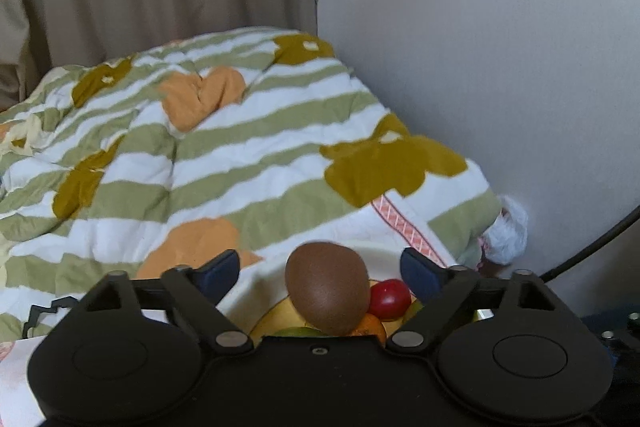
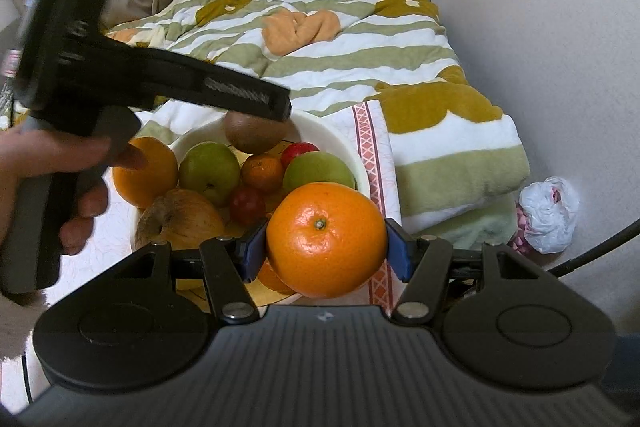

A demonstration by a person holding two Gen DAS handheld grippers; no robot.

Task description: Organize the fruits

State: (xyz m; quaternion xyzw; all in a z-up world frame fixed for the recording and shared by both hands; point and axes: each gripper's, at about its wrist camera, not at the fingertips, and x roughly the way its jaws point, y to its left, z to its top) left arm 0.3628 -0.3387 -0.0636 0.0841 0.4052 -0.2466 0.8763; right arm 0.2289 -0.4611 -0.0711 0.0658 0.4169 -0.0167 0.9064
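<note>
Gripping a large orange (image 2: pixel 326 239) between its blue pads, the right gripper (image 2: pixel 326 251) hovers at the near rim of the white bowl (image 2: pixel 320 125), so the bowl's pile lies just ahead and below it. The orange sits stem-up and round, with no long axis to align. Across the bowl toward its far rim, the left gripper (image 1: pixel 320 273) has its jaws spread wide, clear of the brown kiwi (image 1: pixel 327 287) standing between them atop the pile, long axis roughly upright. Inside lie green apples, small oranges, red fruits and a brownish apple; another orange (image 2: pixel 146 171) rests outside the left rim. The right hand seems nearer for the next placement.
</note>
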